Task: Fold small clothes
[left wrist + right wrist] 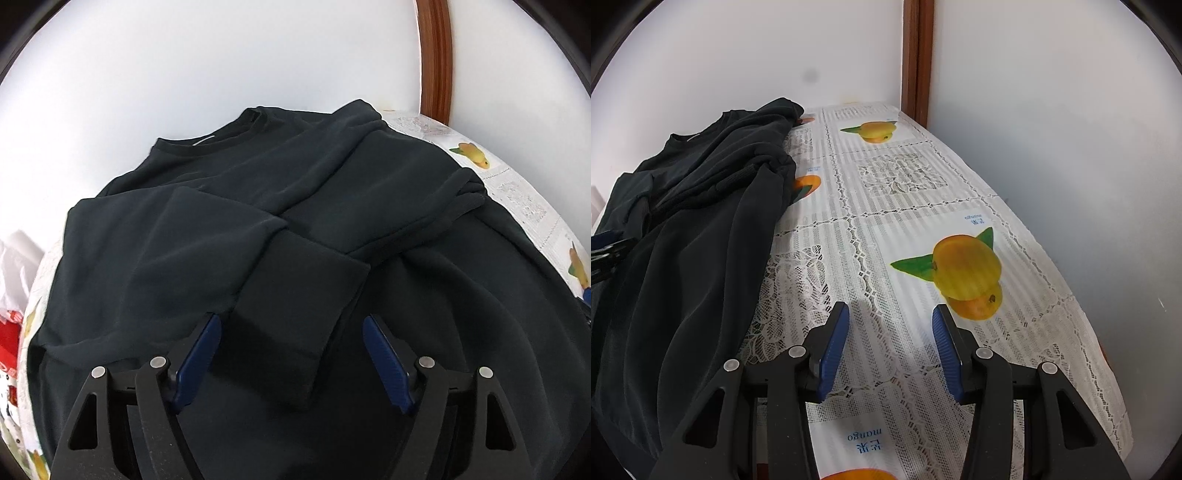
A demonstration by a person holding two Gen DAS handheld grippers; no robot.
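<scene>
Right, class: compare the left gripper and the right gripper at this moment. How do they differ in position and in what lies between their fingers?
The left gripper hovers over the black sweatshirt, a sleeve cuff lying between its fingers; the right gripper sits beside the garment, over the mango-print tablecloth. Dark fabric fills the left gripper's view; the right's shows mostly bare cloth. Both are open, with blue pads, and grip nothing.

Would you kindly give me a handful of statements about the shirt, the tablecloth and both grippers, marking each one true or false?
1. Both sleeves of the dark shirt lie folded across its body. True.
2. The left gripper is shut on a sleeve cuff. False: its jaws stand open on either side of the cuff.
3. The right gripper is open over the tablecloth, holding nothing. True.
4. The tablecloth is printed with strawberries. False: it shows mangoes.
5. The shirt is white. False: it is very dark.
</scene>
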